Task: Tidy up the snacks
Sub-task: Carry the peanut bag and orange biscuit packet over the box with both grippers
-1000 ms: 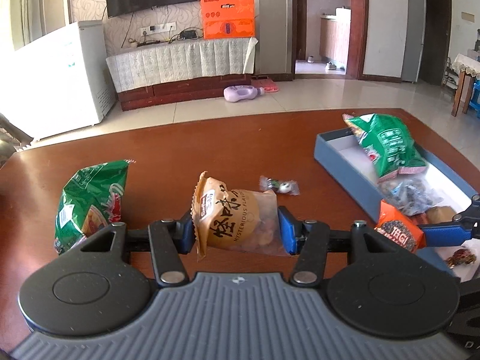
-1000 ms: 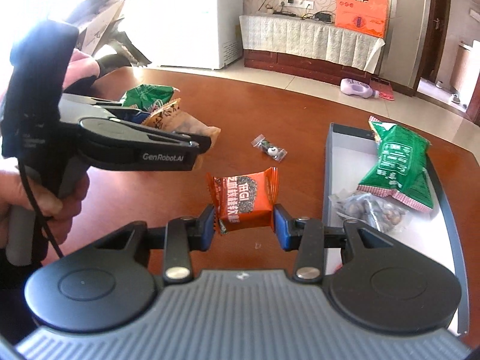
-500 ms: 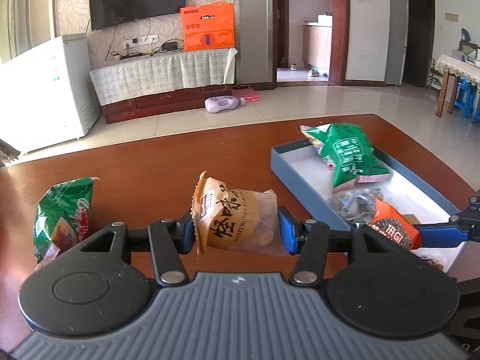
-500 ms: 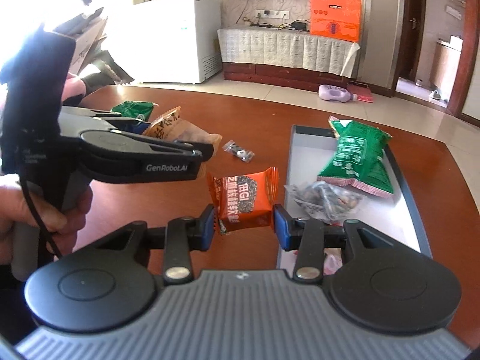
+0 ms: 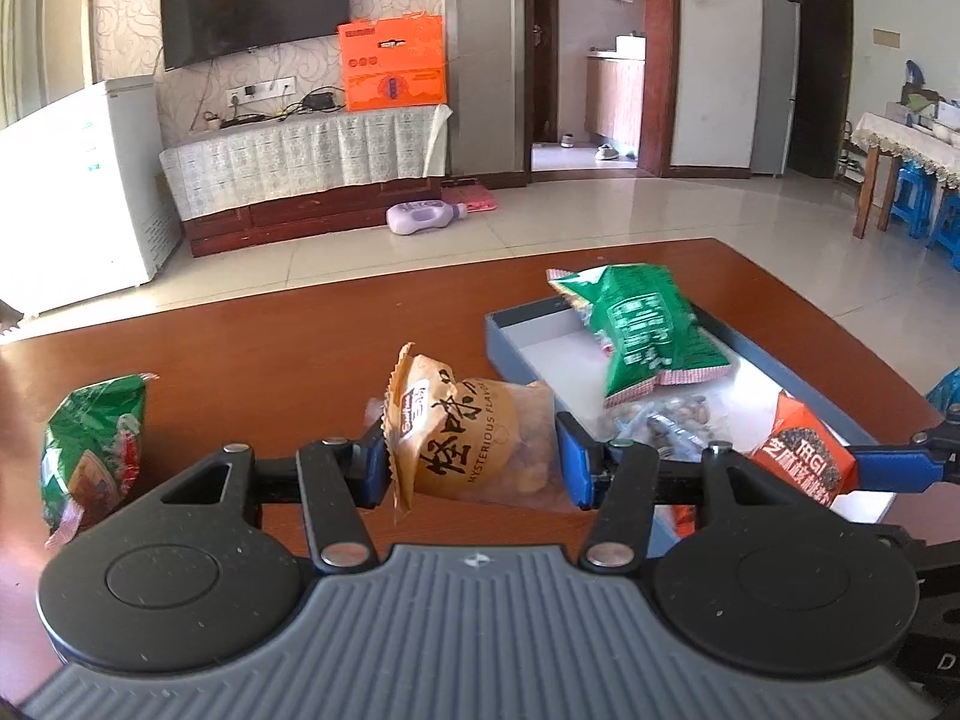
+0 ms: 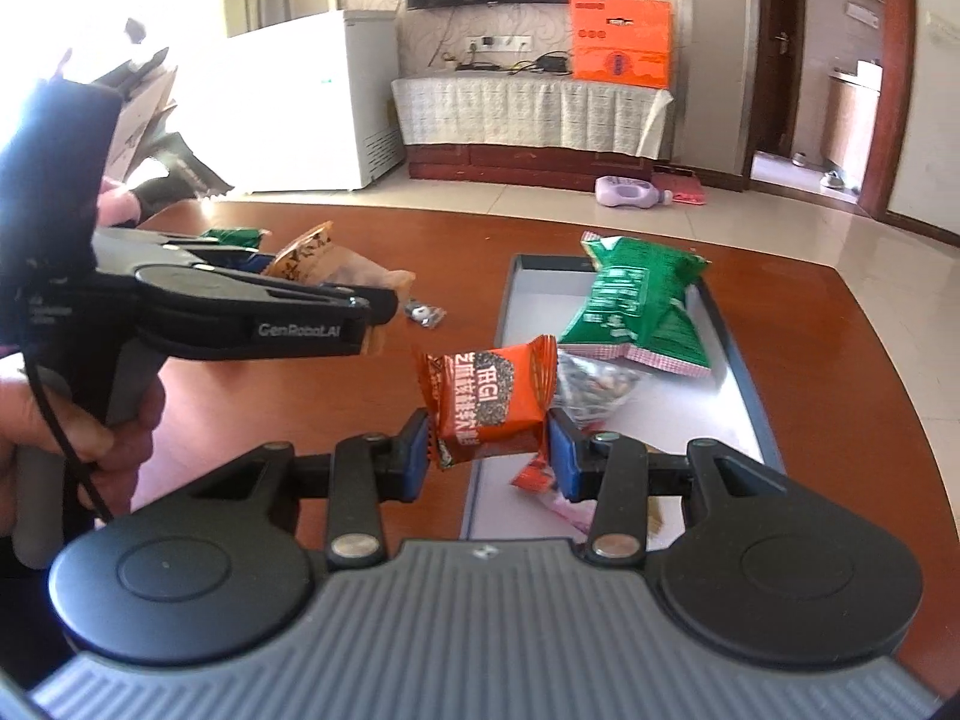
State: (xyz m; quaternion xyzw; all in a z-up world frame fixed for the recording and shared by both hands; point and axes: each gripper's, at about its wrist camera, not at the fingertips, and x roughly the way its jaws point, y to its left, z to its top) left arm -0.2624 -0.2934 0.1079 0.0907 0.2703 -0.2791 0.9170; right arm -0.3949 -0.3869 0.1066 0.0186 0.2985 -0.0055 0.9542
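My left gripper [image 5: 471,468] is shut on a tan snack packet [image 5: 474,444] and holds it above the table, just left of the blue tray [image 5: 516,330]. My right gripper [image 6: 489,450] is shut on an orange snack packet [image 6: 489,399] over the tray's near left edge [image 6: 480,480]; that packet also shows in the left wrist view [image 5: 804,456]. The tray holds a green bag [image 6: 636,306], a clear bag of nuts [image 6: 591,387] and a small red wrapper [image 6: 534,474].
A second green bag [image 5: 90,450] lies on the brown table [image 5: 270,372] at the left. A small wrapped candy [image 6: 423,313] lies on the table left of the tray. The left gripper's body [image 6: 240,312] sits close on the left in the right wrist view.
Both grippers have moved right toward the tray with their packets. The right gripper's orange packet now hangs over the tray's edge, and the left one's tan packet is closer to the tray.
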